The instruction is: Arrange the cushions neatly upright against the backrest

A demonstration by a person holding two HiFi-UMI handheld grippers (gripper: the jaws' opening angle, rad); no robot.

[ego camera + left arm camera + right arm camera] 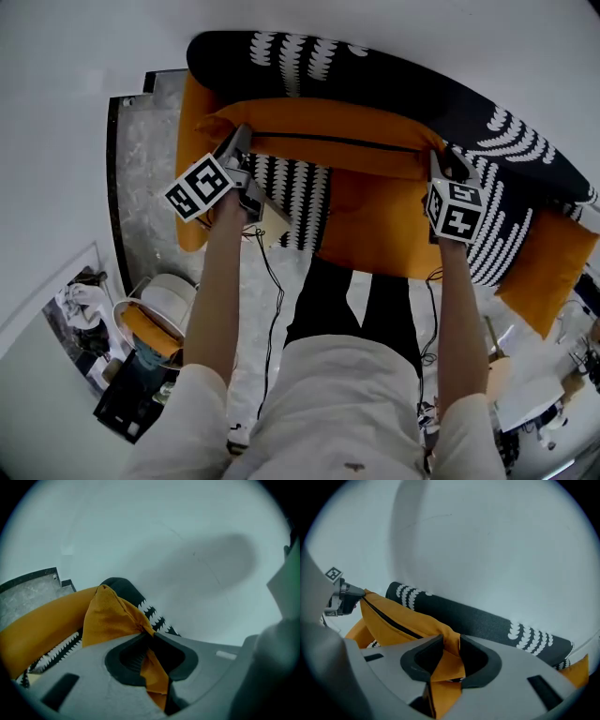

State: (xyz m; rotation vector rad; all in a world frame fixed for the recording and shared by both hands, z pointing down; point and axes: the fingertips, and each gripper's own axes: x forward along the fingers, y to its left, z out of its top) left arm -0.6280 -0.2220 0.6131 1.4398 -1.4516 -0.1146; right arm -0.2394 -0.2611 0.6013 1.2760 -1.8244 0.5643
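Observation:
I hold a long orange cushion [328, 141] with a dark zip by its two upper corners, in front of the sofa's black backrest [394, 84] with white leaf print. My left gripper [242, 136] is shut on the left corner; in the left gripper view the orange fabric [110, 613] is pinched between the jaws [151, 634]. My right gripper [439, 159] grips the right corner, and a fold of the cushion [393, 618] fills the gap between its jaws [451, 641]. The backrest [478, 616] runs behind it.
On the seat lie another orange cushion [375, 225] and a black-and-white patterned one [295, 197]. Further right are a patterned cushion [506, 234] and an orange one [548, 267]. A white wall stands behind the sofa. A white tub [155, 309] and cables [272, 281] are on the marble floor.

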